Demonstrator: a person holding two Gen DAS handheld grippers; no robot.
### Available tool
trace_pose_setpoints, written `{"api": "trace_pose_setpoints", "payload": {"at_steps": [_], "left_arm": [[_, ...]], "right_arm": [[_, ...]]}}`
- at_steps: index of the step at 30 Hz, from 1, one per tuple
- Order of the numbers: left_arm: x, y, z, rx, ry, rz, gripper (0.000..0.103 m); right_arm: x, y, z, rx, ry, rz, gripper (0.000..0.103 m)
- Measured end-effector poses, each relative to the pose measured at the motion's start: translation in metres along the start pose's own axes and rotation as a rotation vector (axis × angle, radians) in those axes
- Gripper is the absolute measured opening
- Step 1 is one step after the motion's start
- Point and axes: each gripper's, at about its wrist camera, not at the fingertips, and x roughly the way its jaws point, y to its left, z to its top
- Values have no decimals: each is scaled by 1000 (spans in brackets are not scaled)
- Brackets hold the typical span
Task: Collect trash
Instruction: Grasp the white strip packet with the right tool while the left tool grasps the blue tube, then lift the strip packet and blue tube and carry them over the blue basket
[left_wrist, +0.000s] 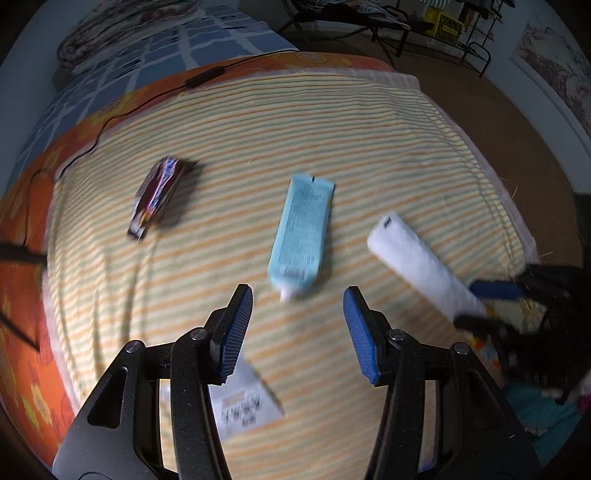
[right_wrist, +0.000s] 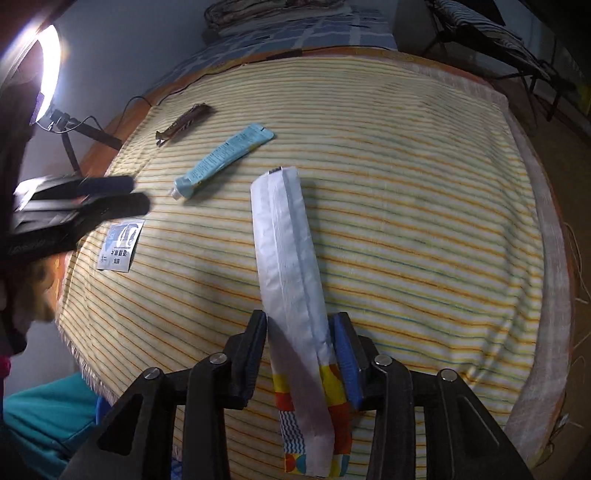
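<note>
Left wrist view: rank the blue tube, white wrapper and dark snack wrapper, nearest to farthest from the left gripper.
From the left gripper:
1. Blue tube, just ahead of the open fingers, cap end nearest.
2. White wrapper, off to the right, held in the right gripper.
3. Dark snack wrapper, far left on the striped blanket.

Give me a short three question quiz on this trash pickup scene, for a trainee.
1. True or false: the right tool is shut on the white wrapper.
2. Which item lies nearest ahead of the open left tool? A. blue tube B. dark wrapper C. cable
3. Fill in: a flat printed sachet lies on the striped ____, under the left tool.

Key: 1 true; 2 A; 3 blanket.
</note>
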Motion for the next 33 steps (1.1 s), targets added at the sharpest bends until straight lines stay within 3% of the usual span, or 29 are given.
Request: {"api": "trace_pose_setpoints", "payload": {"at_steps": [7,11,16,22,33], "left_arm": [[37,-3,28,36,52,42,52],[51,-5,34,48,70,54,40],[55,-9,38,70,62,69,36],[47,-7,32,29,38,60,36],[-2,-3,-6,-2,-10,48,36]], "right_arm": [[3,16,6,-97,13,-15,47],[10,18,7,-110,31,-41,47],[17,17,9,-107,36,-57,40],[18,14,13,-83,23,-50,28],[-6,16,13,-37,-41,0,26]]}}
